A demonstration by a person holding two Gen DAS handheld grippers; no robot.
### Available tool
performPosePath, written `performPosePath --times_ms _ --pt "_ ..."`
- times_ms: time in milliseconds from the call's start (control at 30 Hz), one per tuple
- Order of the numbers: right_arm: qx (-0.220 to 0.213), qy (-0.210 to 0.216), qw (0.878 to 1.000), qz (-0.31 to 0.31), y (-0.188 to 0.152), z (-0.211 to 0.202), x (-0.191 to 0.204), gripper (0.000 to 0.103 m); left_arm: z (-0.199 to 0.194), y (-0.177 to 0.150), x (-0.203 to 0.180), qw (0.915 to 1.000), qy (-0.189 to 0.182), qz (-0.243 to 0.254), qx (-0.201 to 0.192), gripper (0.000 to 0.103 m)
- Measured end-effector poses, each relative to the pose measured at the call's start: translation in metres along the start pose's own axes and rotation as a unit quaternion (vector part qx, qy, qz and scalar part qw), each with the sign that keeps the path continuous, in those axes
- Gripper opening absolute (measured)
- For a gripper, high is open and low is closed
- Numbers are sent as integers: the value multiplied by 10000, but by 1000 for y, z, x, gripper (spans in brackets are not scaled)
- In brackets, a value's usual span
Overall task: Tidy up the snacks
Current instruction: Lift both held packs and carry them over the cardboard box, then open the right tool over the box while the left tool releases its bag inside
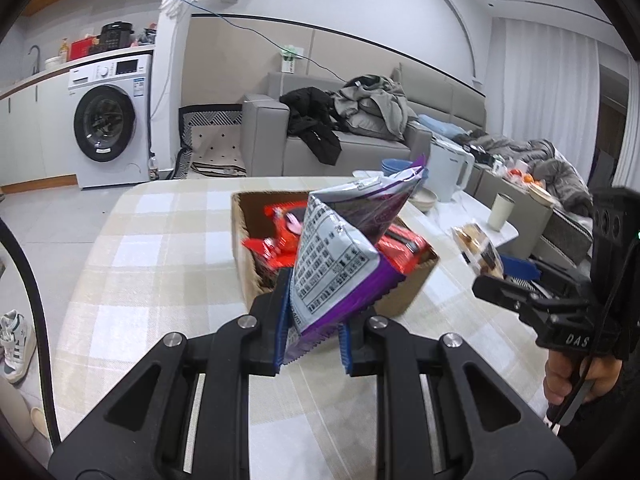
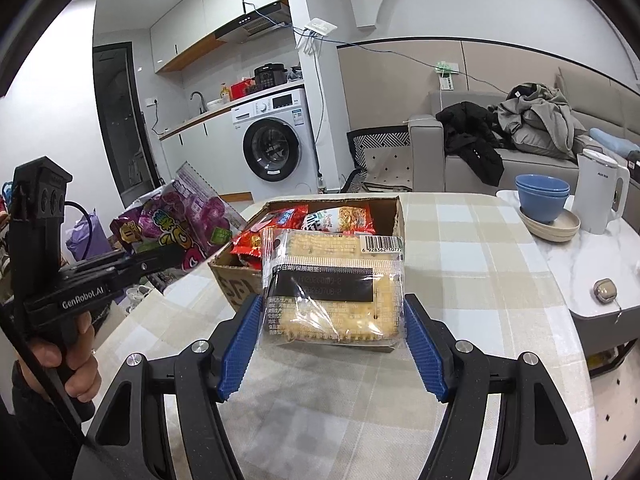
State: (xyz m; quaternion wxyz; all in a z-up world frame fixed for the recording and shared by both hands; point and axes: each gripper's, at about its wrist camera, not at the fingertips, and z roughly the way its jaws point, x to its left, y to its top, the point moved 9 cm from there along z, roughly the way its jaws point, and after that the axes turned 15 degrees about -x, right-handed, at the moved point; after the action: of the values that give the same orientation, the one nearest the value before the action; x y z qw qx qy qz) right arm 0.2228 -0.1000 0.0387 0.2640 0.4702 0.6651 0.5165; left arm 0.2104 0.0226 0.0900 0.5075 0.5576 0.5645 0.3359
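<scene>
We hold the left tool [image 1: 312, 334] closed on the lower corner of a purple and grey foil snack bag [image 1: 340, 256], lifted above the near end of the open brown cardboard box [image 1: 404, 292] on the checked table [image 1: 168, 240]. Our right tool [image 2: 332, 340] grips a clear plastic pack of pale crackers [image 2: 334, 292], held above the table in front of the near side of the box, which holds red snack packets [image 2: 276, 224].
</scene>
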Motion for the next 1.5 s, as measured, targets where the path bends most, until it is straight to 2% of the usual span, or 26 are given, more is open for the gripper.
performPosePath --times_ms 200,500,933,1500 --pt "-90 -88 9999 -78 14 10 4 71 13 17 19 9996 260 -140 -38 17" --pt "-199 -126 9994 -234 22 25 7 71 45 23 40 9983 482 -315 20 17" --pt "-11 -115 9994 336 41 50 -11 70 80 22 48 9982 532 -263 85 17" --pt "360 -149 9992 -9 20 85 7 71 137 7 48 9972 711 61 206 17"
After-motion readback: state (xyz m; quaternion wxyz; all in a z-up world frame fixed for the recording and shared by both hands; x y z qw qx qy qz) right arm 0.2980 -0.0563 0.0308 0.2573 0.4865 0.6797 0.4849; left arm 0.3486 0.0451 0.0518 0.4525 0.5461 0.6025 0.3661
